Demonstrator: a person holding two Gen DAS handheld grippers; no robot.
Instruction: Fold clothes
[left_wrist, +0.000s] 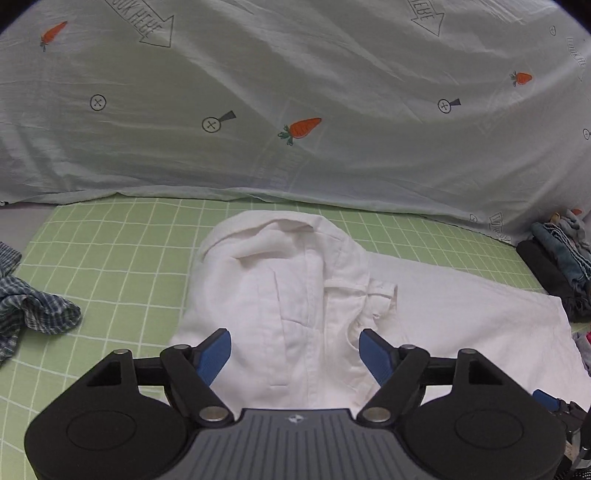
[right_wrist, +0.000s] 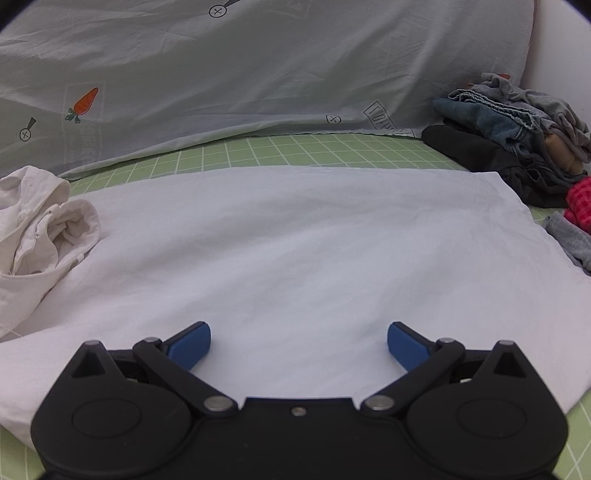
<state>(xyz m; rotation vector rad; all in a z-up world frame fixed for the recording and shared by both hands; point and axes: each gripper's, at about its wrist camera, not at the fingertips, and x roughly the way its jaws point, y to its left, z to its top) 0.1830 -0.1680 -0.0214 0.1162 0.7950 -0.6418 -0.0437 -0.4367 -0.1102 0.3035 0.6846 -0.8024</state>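
A white garment (left_wrist: 295, 295) lies on the green checked sheet (left_wrist: 110, 258), its collar end bunched into a mound and its flat body stretching right. My left gripper (left_wrist: 295, 354) hovers over the bunched part, jaws open, the blue pads (left_wrist: 214, 354) apart with cloth below them but not pinched. In the right wrist view the flat white body (right_wrist: 295, 240) fills the middle, with the bunched end (right_wrist: 40, 221) at the left. My right gripper (right_wrist: 299, 345) stands open just above the flat cloth, holding nothing.
A pale duvet with carrot prints (left_wrist: 295, 110) rises behind the garment. A blue checked cloth (left_wrist: 29, 310) lies at the left. A pile of dark, denim and grey clothes (right_wrist: 517, 140) sits at the right, with red checked fabric (right_wrist: 580, 206) beside it.
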